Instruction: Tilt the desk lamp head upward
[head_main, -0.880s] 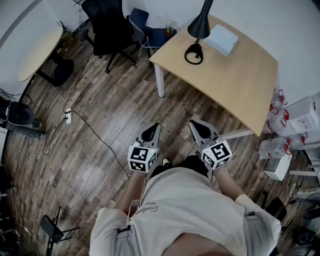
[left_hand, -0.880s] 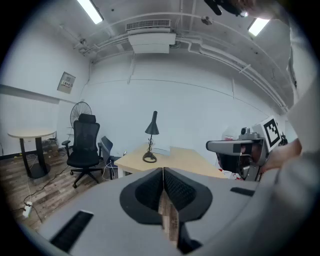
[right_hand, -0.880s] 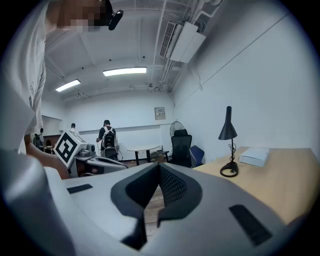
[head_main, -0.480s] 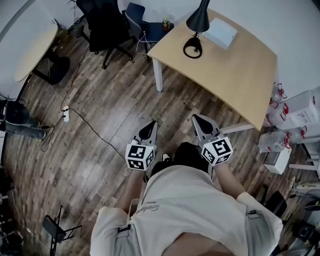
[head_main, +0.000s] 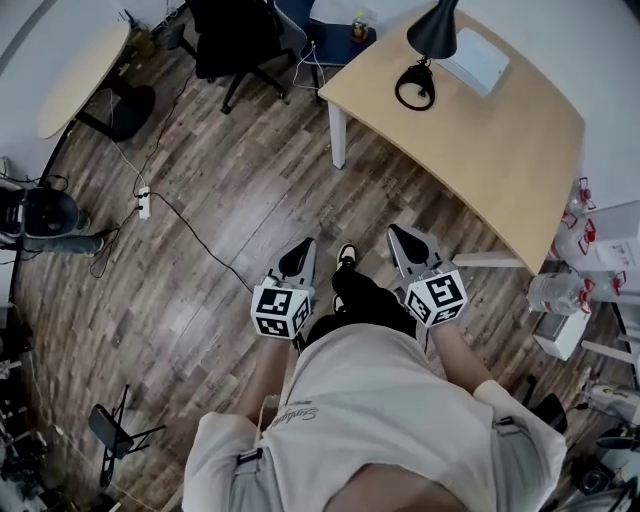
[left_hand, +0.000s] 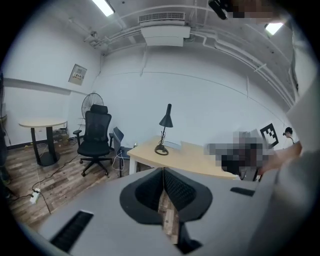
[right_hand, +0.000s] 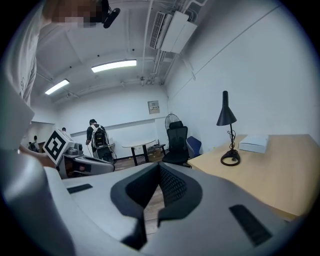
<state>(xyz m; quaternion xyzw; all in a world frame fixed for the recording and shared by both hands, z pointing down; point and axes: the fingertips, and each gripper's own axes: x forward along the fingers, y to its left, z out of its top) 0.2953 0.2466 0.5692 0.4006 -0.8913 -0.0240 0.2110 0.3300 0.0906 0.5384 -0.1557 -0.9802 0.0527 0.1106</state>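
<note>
the fingers of the left gripper (head_main: 300, 262) are pressed together with nothing between them, and so are those of the right gripper (head_main: 405, 248). both hang over the wood floor (head_main: 200, 300), well apart from the desk lamp (head_main: 433, 32), which stands at the far end of the worktop (head_main: 500, 150), shade facing down, just beside a white box (head_main: 478, 62).
</note>
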